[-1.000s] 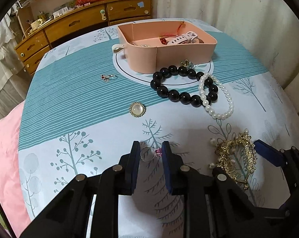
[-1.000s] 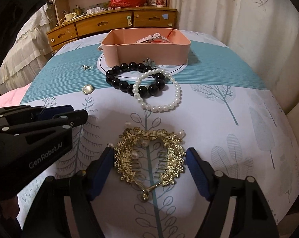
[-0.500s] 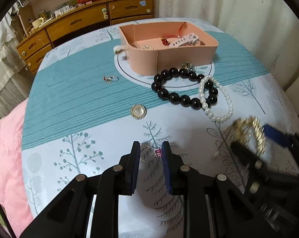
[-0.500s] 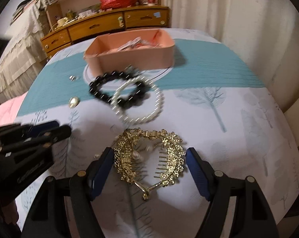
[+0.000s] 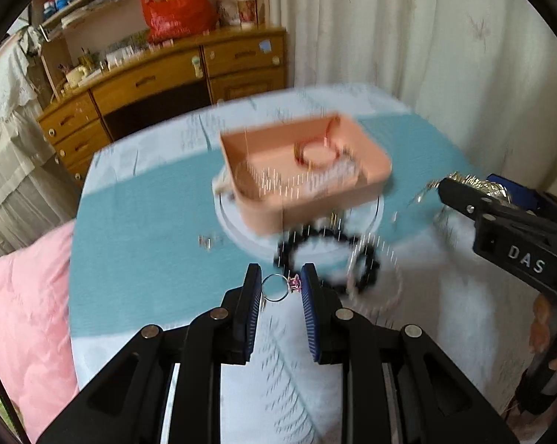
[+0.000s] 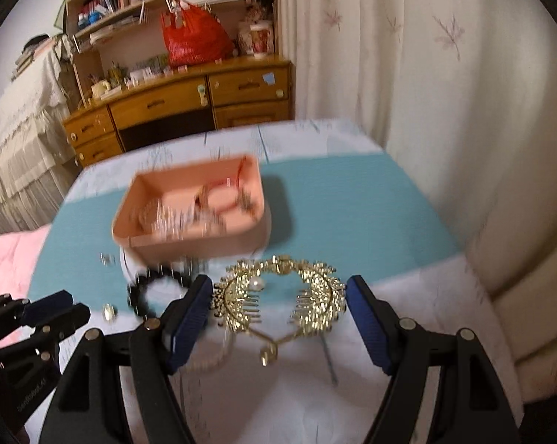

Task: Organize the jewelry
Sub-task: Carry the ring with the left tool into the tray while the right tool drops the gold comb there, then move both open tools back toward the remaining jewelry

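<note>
Our left gripper (image 5: pixel 277 288) pinches a thin silver ring (image 5: pixel 274 288) with a pink stone; our right gripper (image 6: pixel 278 298), marked "DAS", clamps a gold pearl-set hair comb (image 6: pixel 278 292). Both hang above the table, short of the pink tray (image 6: pixel 254 236).

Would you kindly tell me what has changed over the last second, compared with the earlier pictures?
Both grippers have lifted off the table and swung toward the pink tray. The left gripper still clamps the ring; the right gripper, whose jaws merely flanked the gold hair comb a second ago, now carries it raised. The black bead bracelet and the pearl bracelet remain on the cloth.
</note>
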Demonstrator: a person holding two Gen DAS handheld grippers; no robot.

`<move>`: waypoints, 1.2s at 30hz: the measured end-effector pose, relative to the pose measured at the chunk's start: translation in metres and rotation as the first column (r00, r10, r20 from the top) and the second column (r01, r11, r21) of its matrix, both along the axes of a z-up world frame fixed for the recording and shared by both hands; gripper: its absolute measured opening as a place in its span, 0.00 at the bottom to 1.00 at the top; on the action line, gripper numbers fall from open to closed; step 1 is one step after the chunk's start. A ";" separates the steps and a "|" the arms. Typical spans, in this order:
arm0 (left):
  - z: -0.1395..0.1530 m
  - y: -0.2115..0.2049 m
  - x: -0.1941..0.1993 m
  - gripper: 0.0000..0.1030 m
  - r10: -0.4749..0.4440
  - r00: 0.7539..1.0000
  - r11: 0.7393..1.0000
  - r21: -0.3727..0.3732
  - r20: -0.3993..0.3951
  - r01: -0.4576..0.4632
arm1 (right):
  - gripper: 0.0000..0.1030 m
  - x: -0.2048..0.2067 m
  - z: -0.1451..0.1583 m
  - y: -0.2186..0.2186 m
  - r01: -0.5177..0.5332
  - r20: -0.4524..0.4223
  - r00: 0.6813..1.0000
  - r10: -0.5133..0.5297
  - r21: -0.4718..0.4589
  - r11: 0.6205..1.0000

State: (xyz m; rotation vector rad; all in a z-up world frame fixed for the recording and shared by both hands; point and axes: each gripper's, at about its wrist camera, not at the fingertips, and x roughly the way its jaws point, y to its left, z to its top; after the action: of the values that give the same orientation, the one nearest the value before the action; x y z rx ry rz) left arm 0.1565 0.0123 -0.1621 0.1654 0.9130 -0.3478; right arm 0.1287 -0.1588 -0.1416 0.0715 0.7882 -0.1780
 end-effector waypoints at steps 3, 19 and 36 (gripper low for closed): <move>0.015 -0.008 0.014 0.19 0.003 0.999 1.000 -0.028 0.036 -0.002 | 0.73 0.017 0.018 -0.004 -0.022 0.050 0.999 0.022 0.002 1.000; 0.036 -0.033 0.086 0.19 0.107 0.984 0.992 -0.083 0.144 -0.096 | 0.73 0.097 0.049 0.009 -0.315 0.163 0.939 0.303 0.052 0.948; 0.022 -0.017 0.082 0.69 0.143 0.989 0.989 -0.026 0.048 -0.142 | 0.73 0.099 0.036 -0.013 -0.276 0.068 0.961 0.269 0.145 0.950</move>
State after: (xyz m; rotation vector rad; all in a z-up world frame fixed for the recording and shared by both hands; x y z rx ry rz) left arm 0.2389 -0.0047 -0.1404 0.0865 0.8665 -0.2203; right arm 0.2282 -0.1719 -0.1056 0.1107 0.7546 0.1470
